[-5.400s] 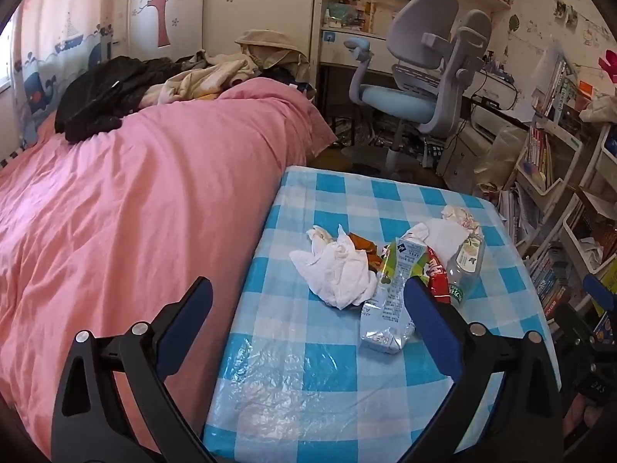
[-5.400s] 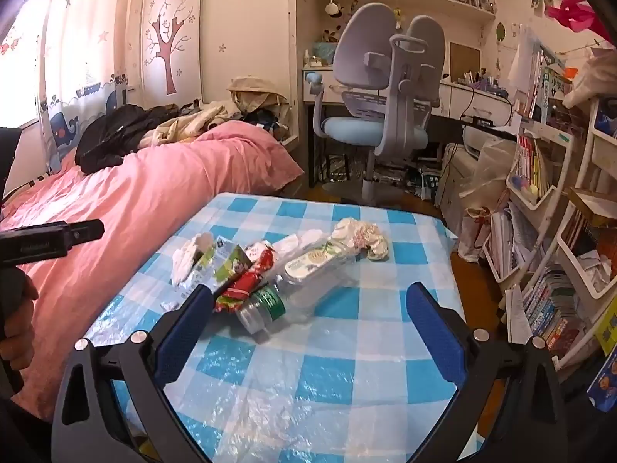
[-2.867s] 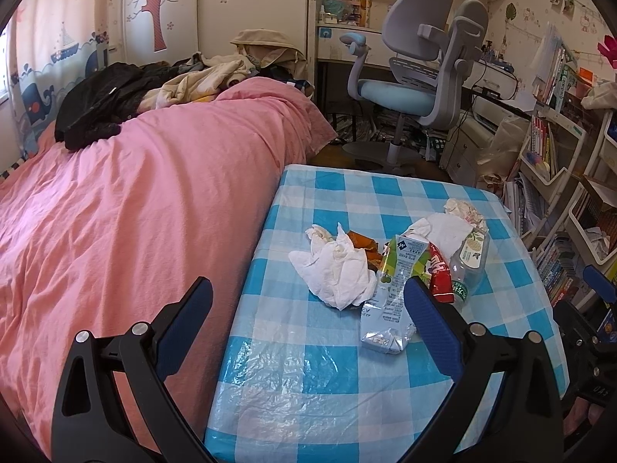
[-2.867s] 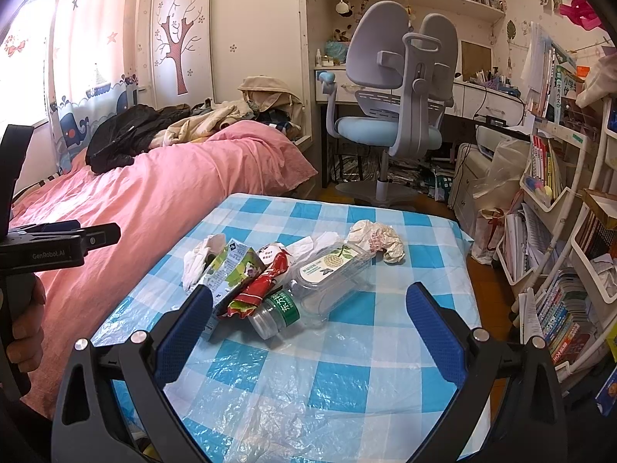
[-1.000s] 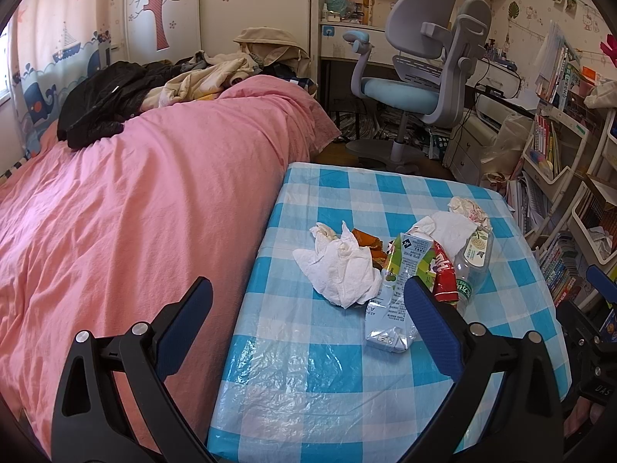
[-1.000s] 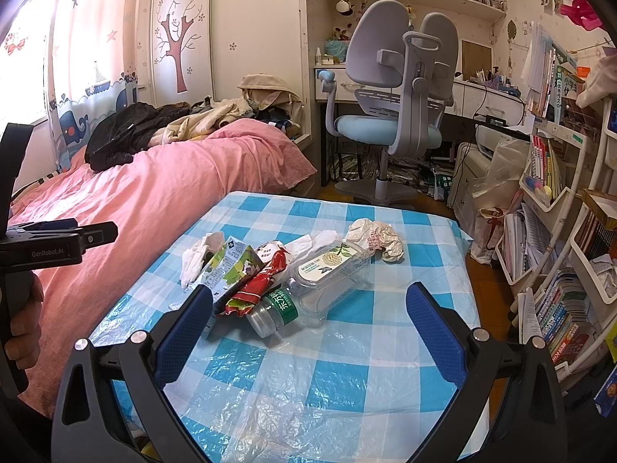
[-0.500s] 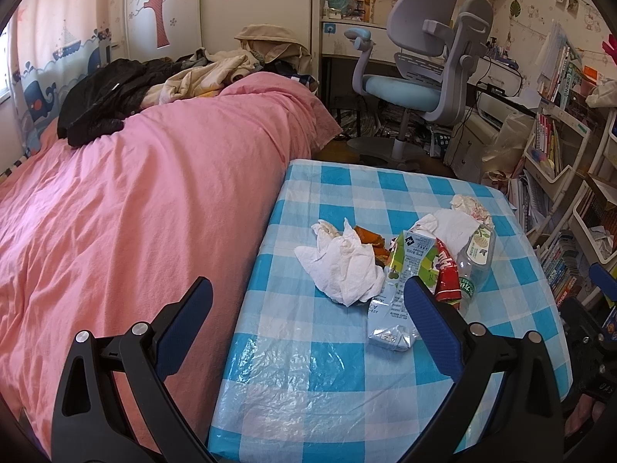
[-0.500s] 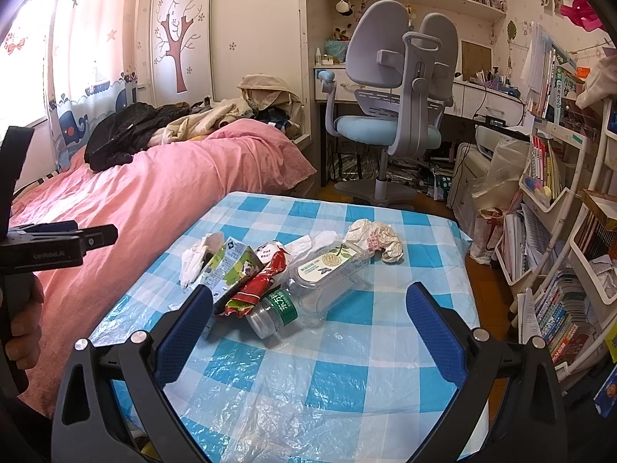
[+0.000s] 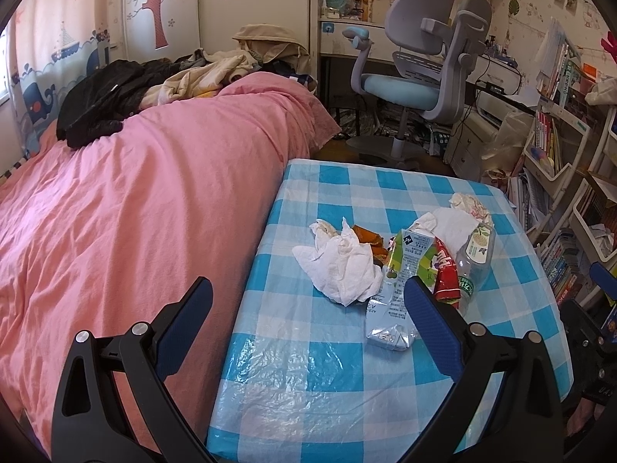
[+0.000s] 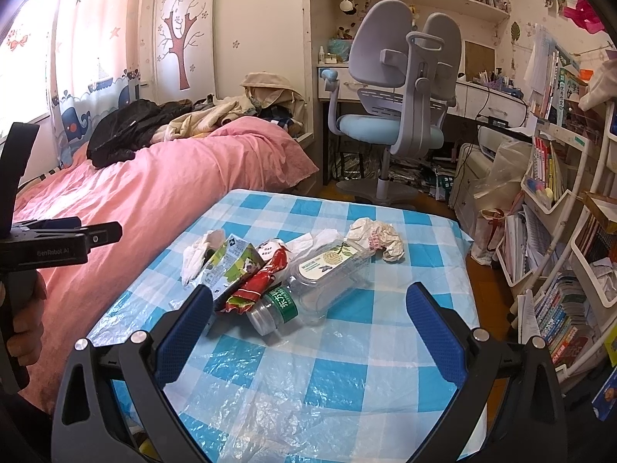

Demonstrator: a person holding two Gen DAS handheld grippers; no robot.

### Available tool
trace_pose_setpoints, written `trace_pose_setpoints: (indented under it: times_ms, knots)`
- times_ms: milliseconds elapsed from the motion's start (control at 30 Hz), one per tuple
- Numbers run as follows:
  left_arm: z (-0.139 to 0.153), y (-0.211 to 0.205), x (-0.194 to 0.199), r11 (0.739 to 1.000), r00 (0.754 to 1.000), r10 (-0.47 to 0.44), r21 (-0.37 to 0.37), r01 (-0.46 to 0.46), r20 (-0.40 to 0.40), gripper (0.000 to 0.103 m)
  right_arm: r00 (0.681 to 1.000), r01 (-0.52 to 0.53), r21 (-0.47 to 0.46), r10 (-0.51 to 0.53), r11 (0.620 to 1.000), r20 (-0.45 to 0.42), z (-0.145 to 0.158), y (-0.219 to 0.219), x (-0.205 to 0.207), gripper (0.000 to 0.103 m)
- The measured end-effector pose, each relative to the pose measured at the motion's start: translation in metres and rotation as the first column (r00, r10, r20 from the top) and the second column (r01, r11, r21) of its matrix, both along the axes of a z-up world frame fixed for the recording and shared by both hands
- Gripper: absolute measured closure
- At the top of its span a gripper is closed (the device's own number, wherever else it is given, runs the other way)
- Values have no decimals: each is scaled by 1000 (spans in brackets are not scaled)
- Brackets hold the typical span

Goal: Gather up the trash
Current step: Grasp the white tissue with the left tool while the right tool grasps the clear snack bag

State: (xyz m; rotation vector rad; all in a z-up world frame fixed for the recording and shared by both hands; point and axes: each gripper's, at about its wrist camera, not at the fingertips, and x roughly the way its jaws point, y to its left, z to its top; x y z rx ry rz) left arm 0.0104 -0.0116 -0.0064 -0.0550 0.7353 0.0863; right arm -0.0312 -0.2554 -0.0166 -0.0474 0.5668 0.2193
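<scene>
The left gripper point(image 9: 308, 316) hangs over the near left edge of the table, its blue-padded fingers point(image 9: 185, 324) spread wide with nothing between them, one over the pink bedspread point(image 9: 135, 200) and the other over the cloth just in front of the rubbish. The right gripper point(image 10: 308, 324) is likewise spread wide and empty, held above the near part of the table with the litter framed between its arms. The left tool shows in the right wrist view too, off to the side over the bed with the person's hand point(image 10: 23, 332) wrapped round its grip. All the trash sits in one loose heap near the middle of the table point(image 9: 327, 386), which wears a blue-and-white checked plastic cover. A crumpled white tissue point(image 9: 339, 262) lies on the bed side of the heap, with an orange wrapper point(image 9: 366, 237) peeking out behind it. Next to it rests a flattened green-and-white carton point(image 10: 227, 266), then a red snack wrapper point(image 10: 262, 281) lying against a clear plastic bottle point(image 10: 320, 277) on its side, mouth toward the grippers. A flat white napkin point(image 9: 451, 225) lies behind the bottle, and a wad of printed paper point(image 10: 380, 237) sits at the far end. Beyond the table stands a grey desk chair point(image 10: 401, 96) with a blue seat, and bookshelves point(image 10: 559, 231) crowd the right wall.
</scene>
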Motion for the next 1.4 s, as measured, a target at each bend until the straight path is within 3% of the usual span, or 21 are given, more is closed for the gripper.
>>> trace_pose_setpoints:
  times_ms: [333, 433, 533, 733, 900, 1033, 1133, 1267, 1400]
  knots:
    - [-12, 8, 12, 999, 999, -12, 32, 13, -39, 7, 999, -32, -81, 30, 996, -16, -4, 9, 5, 6]
    - [-19, 13, 20, 1000, 998, -19, -6, 19, -61, 7, 998, -55, -105, 51, 993, -37, -7, 12, 12, 6]
    - [-27, 3, 28, 999, 997, -34, 22, 35, -70, 7, 992, -94, -123, 83, 988, -92, -16, 15, 20, 7]
    - [-46, -32, 44, 987, 983, -146, 44, 152, -114, 7, 981, -137, -135, 115, 981, -157, -28, 13, 24, 8]
    - [-43, -59, 43, 968, 968, -239, 66, 244, -74, 8, 983, -113, -111, 95, 987, -159, -25, 3, 28, 8]
    - [-44, -34, 59, 992, 989, -113, 45, 118, -91, 8, 977, -130, -32, 122, 991, -173, -27, -1, 31, 8]
    - [-52, -6, 76, 998, 990, -46, -38, 41, -132, 8, 950, -166, 122, 192, 978, -247, -36, 3, 40, 8]
    - [-65, 1, 93, 997, 986, -60, -57, 52, -156, 8, 895, -173, 324, 286, 930, -342, -55, 18, 57, 19]
    - [-76, -8, 105, 996, 980, -86, -30, 82, -182, 8, 860, -172, 370, 322, 913, -395, -69, 38, 67, 22]
